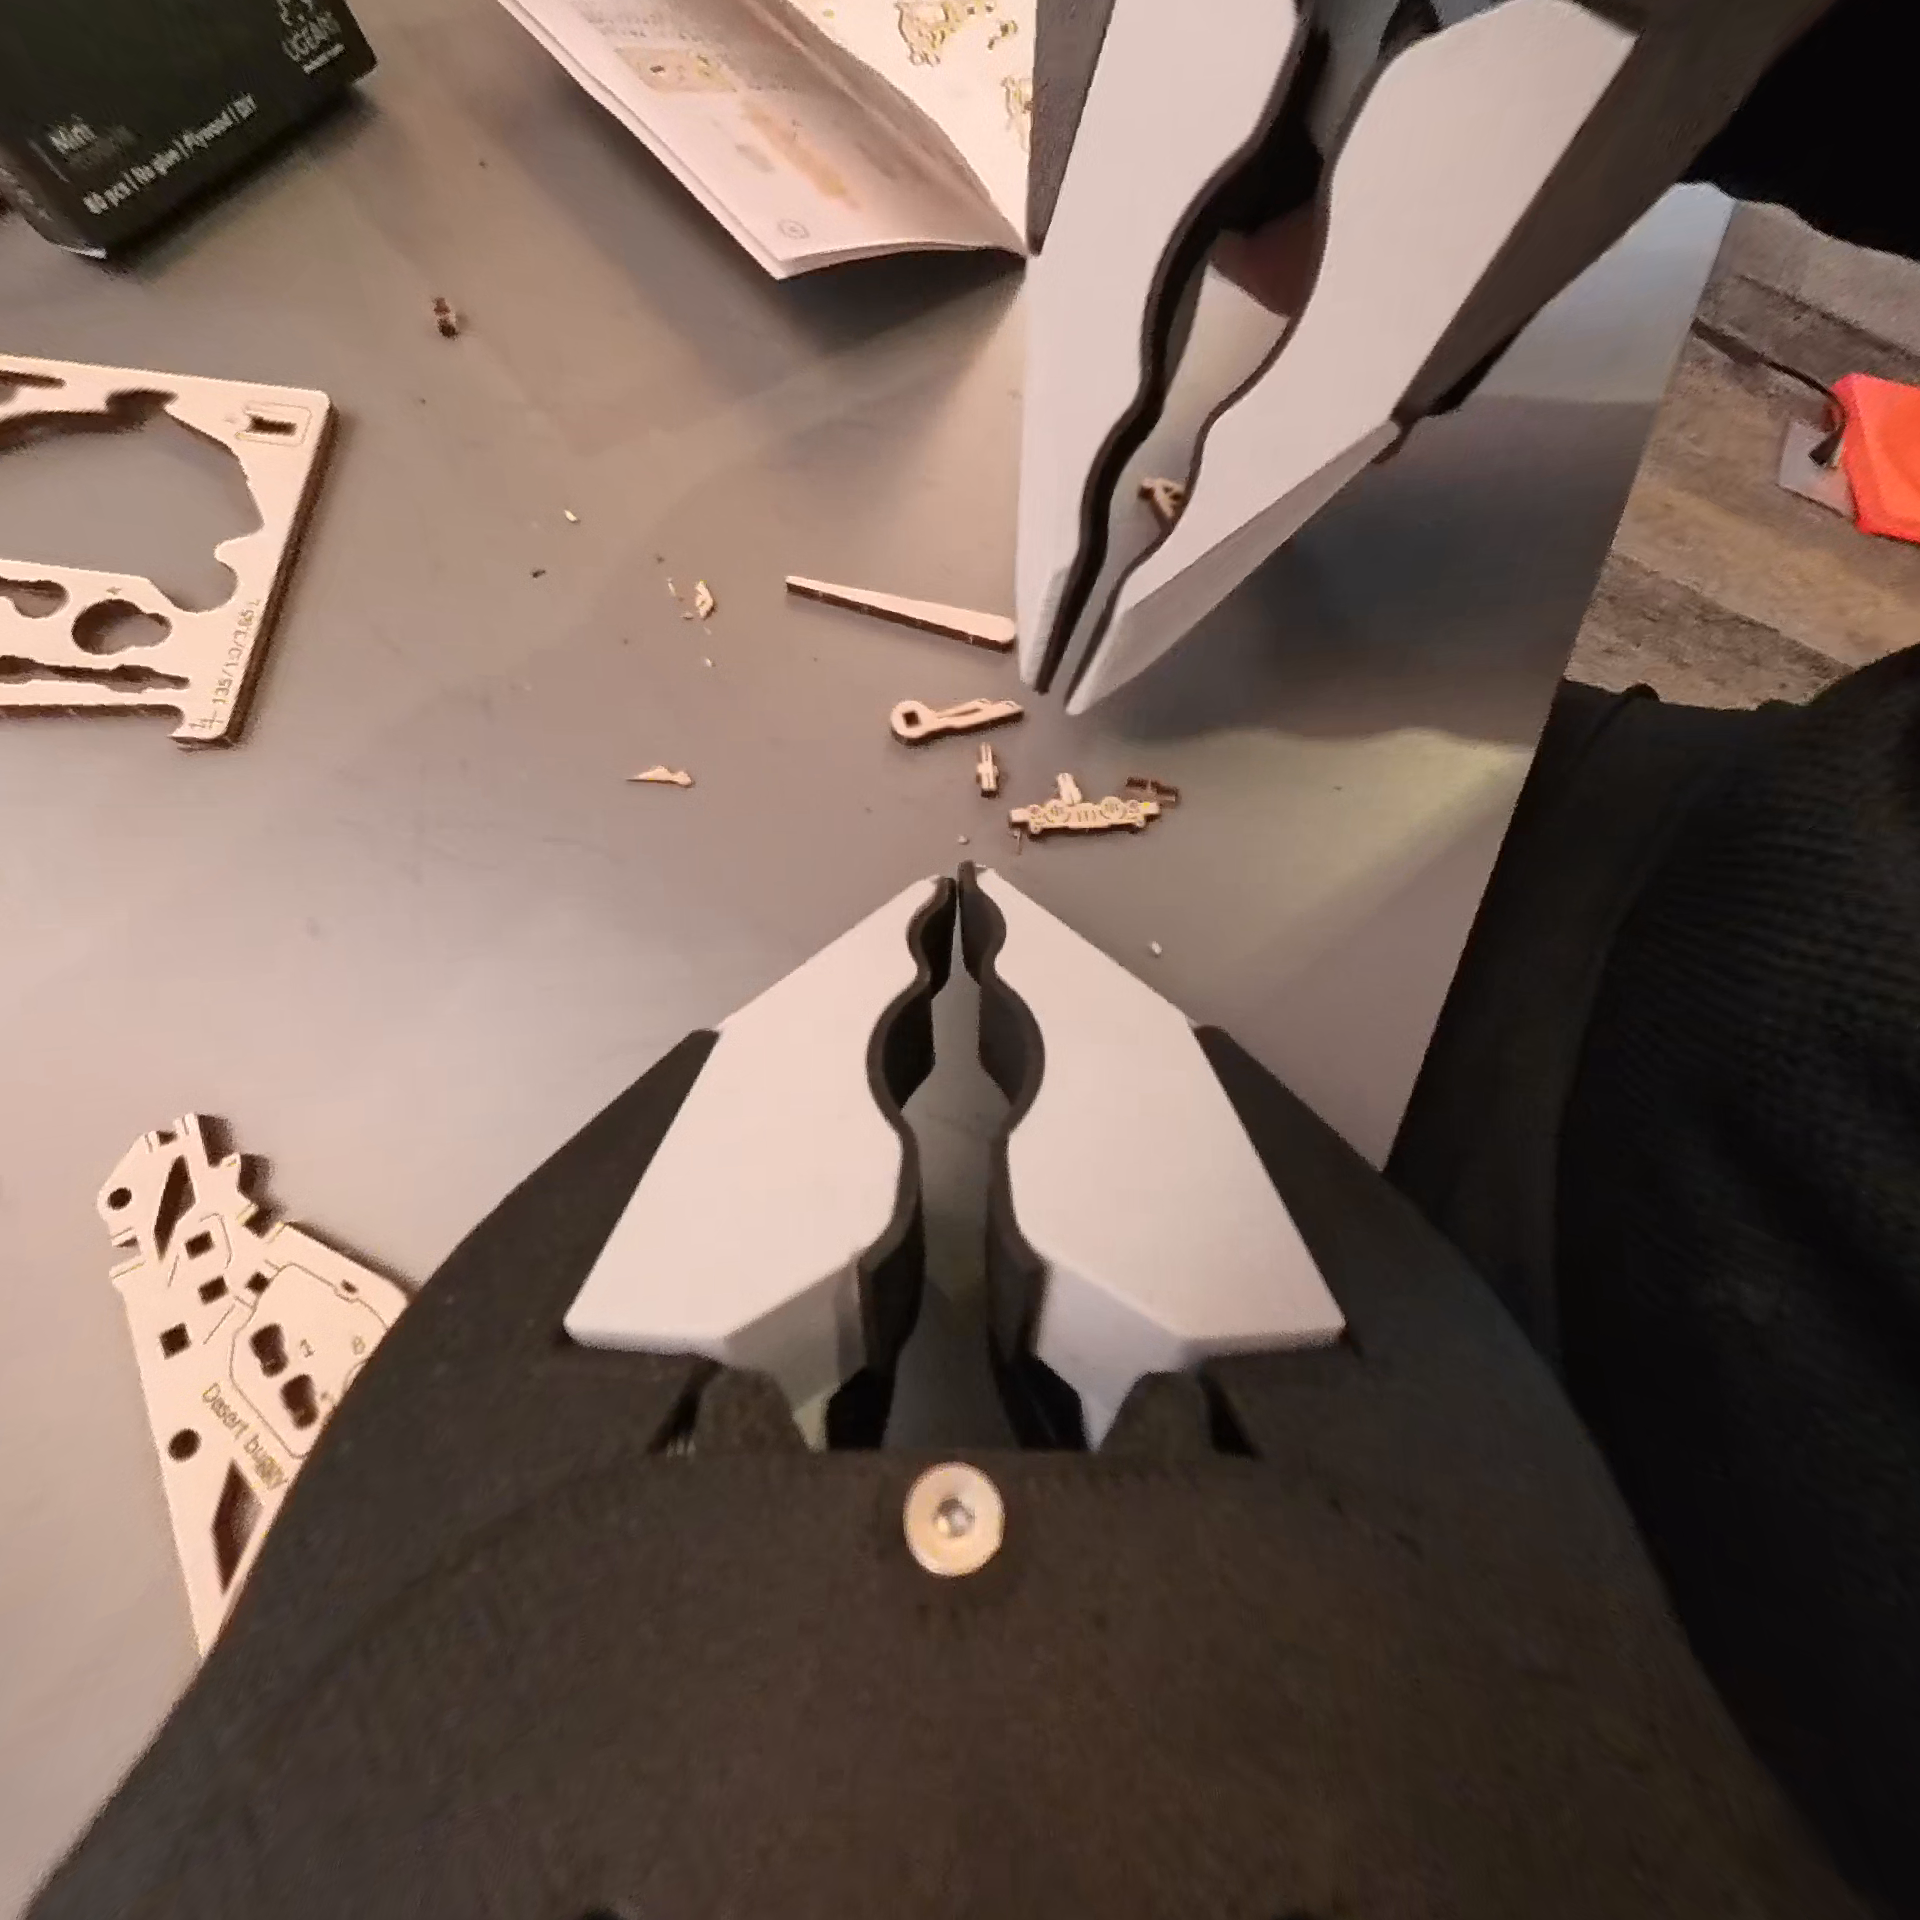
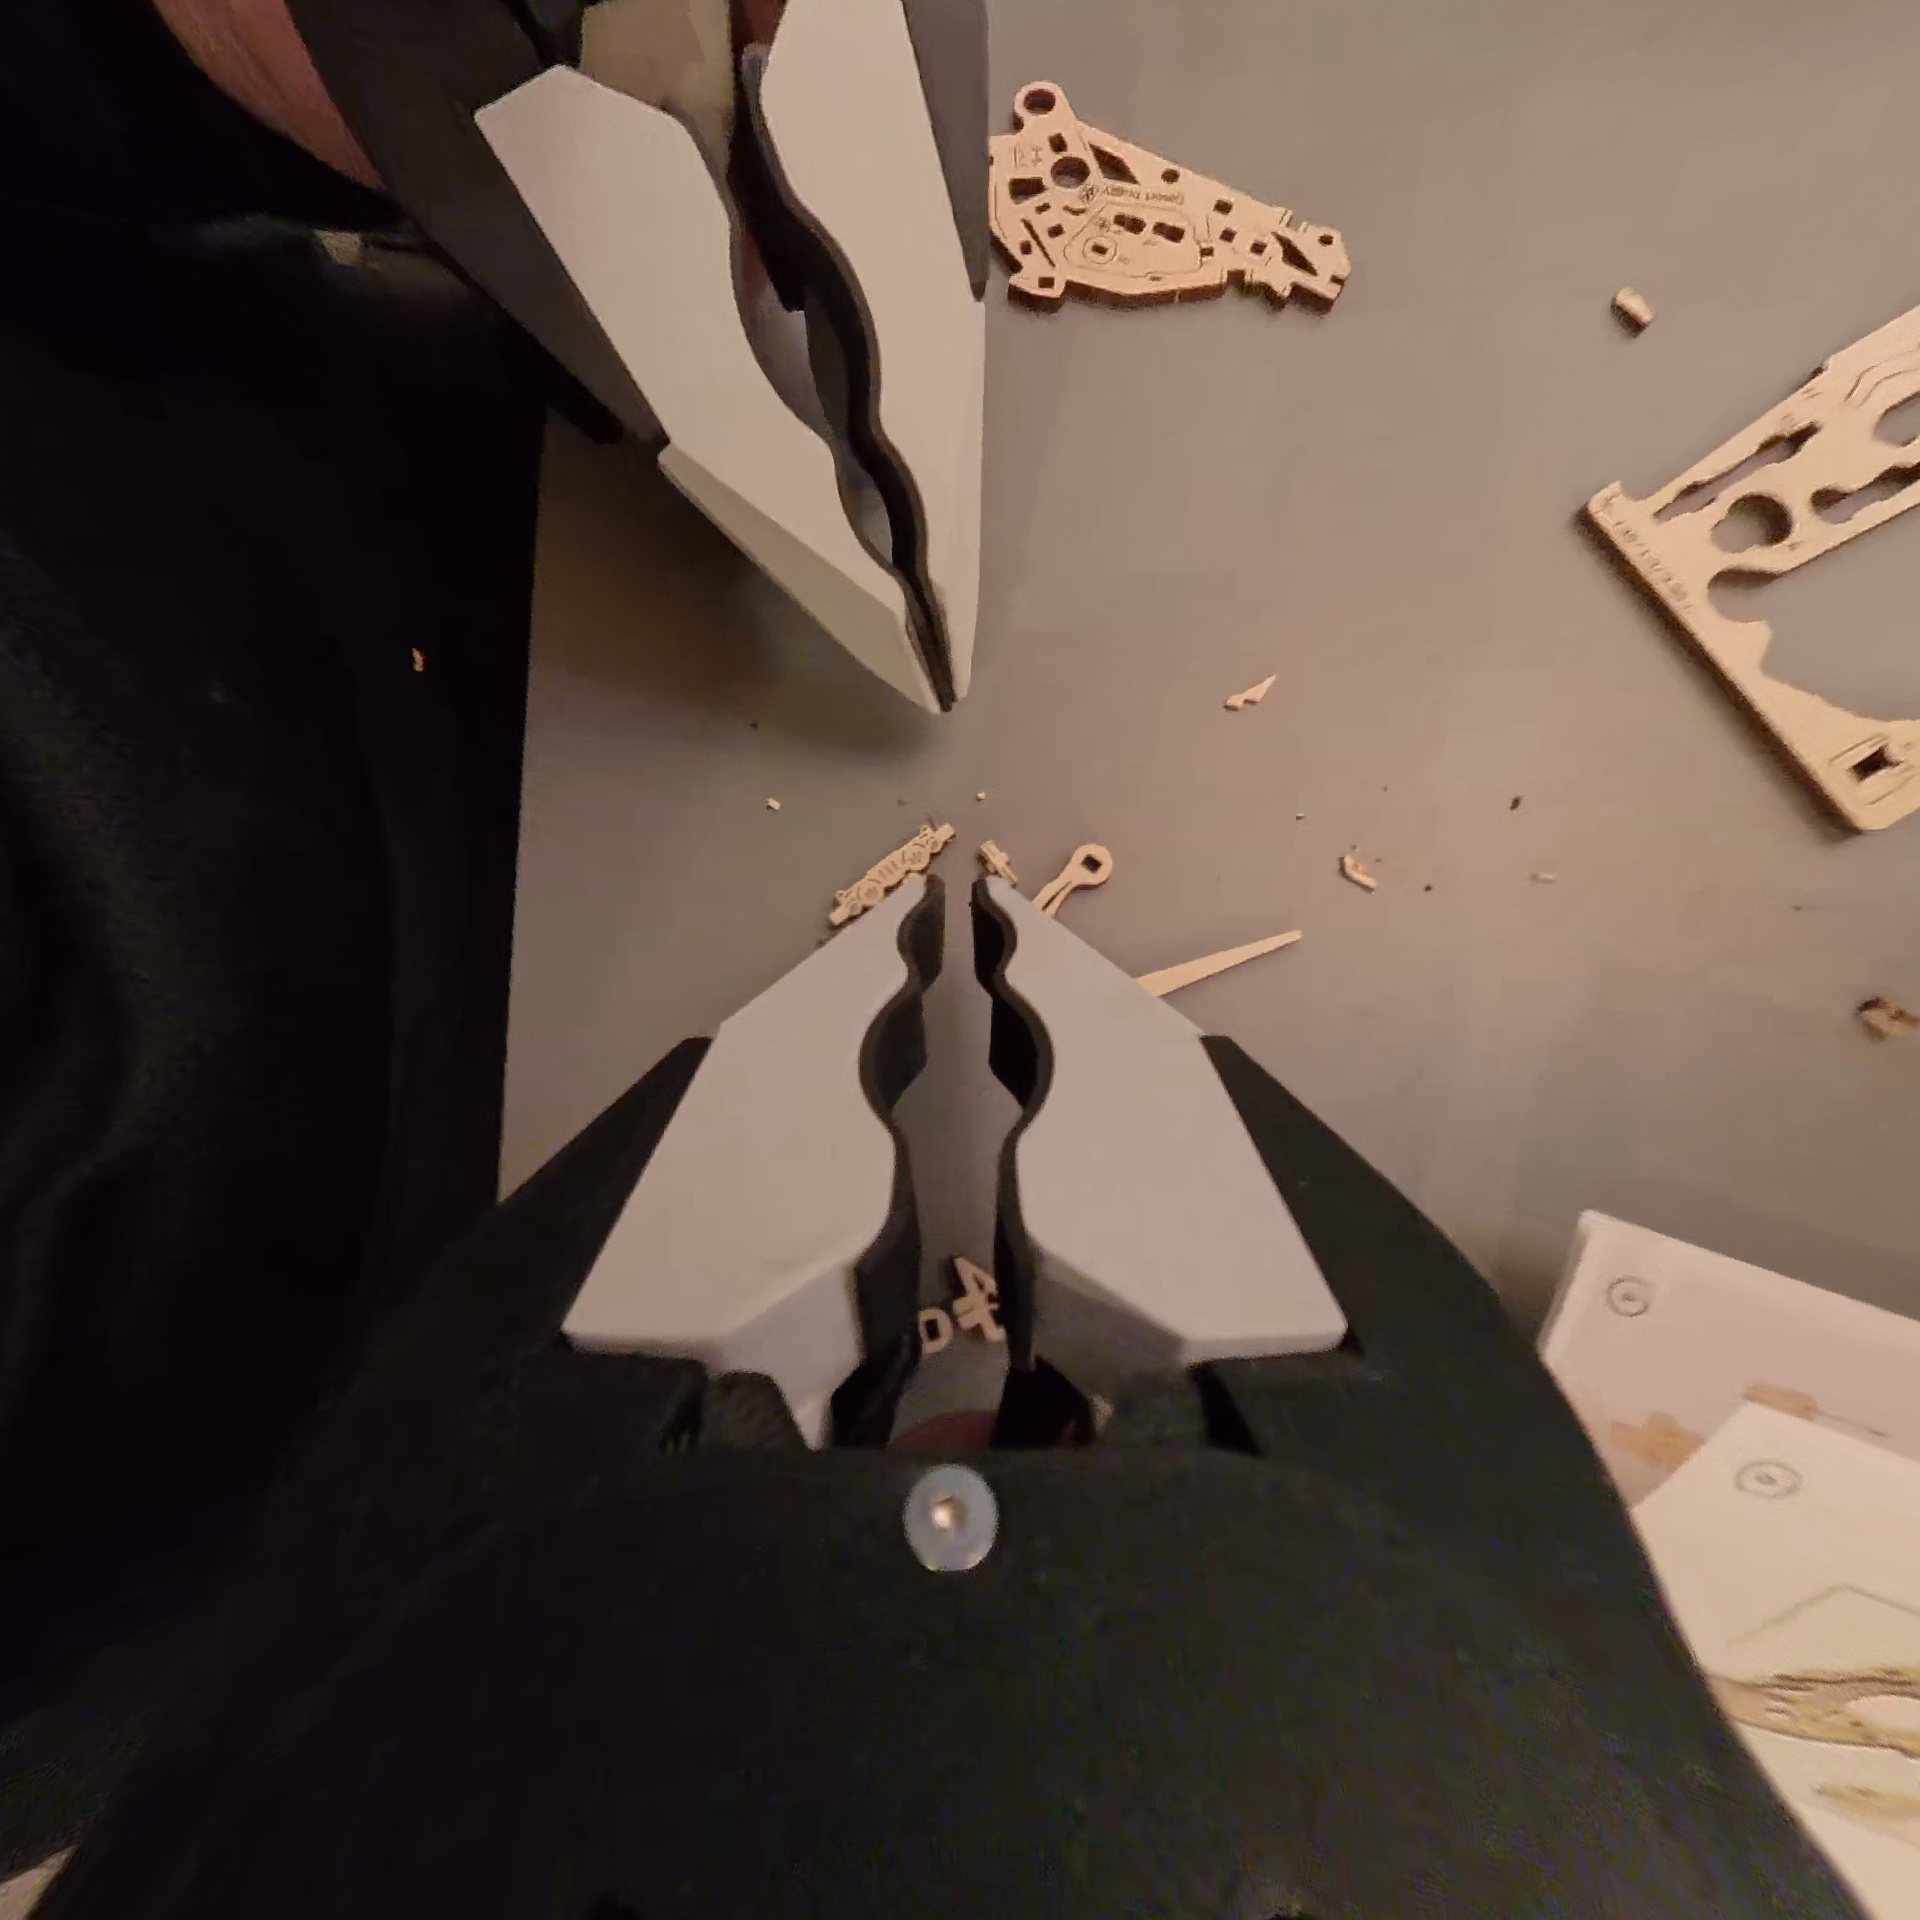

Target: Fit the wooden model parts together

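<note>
Left tongs (image 1: 957, 883) clenched on nothing; right tongs (image 2: 958, 891) a sliver apart, seemingly bare, poised over loose wooden parts (image 2: 891, 885) at twelve o'clock on the counter (image 1: 416, 935), presumably choosing.

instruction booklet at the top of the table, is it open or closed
Open. In the left wrist view the instruction booklet lies spread on the grey table, printed pages facing up on either side of its fold, partly hidden behind the right gripper.

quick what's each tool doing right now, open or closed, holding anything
Left tool: closed, tips together, holding nothing.
Right tool: slightly open, nothing between its tips.
</note>
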A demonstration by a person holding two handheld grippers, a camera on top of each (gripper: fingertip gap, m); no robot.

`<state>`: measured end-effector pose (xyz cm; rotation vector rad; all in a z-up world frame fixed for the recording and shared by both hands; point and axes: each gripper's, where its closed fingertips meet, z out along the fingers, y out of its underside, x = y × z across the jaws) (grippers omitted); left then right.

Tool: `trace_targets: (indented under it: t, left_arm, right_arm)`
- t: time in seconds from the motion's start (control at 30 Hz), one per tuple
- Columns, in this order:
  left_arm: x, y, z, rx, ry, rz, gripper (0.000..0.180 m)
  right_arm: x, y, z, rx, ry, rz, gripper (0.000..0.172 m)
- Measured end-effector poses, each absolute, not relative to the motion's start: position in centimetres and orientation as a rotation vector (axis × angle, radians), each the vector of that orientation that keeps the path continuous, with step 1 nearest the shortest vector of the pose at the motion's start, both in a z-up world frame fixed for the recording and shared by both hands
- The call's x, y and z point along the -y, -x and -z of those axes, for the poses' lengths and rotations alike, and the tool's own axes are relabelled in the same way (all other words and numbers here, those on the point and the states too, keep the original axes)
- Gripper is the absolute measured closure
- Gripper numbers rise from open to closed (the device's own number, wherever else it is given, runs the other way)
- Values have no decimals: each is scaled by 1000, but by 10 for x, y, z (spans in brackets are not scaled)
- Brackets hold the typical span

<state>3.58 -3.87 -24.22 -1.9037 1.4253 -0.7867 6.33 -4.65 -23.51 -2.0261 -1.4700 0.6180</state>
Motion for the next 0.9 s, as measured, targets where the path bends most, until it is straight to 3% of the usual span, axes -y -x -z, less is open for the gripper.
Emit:
trace_targets:
  t: [0.27,0.9]
  left_arm:
    - [37,-35,239,-1395,1900,804,180]
    - [39,-36,237,-1390,1902,848,180]
  right_arm:
    - [34,-55,252,1660,1995,-455,167]
    - [38,-56,252,1650,2036,-624,172]
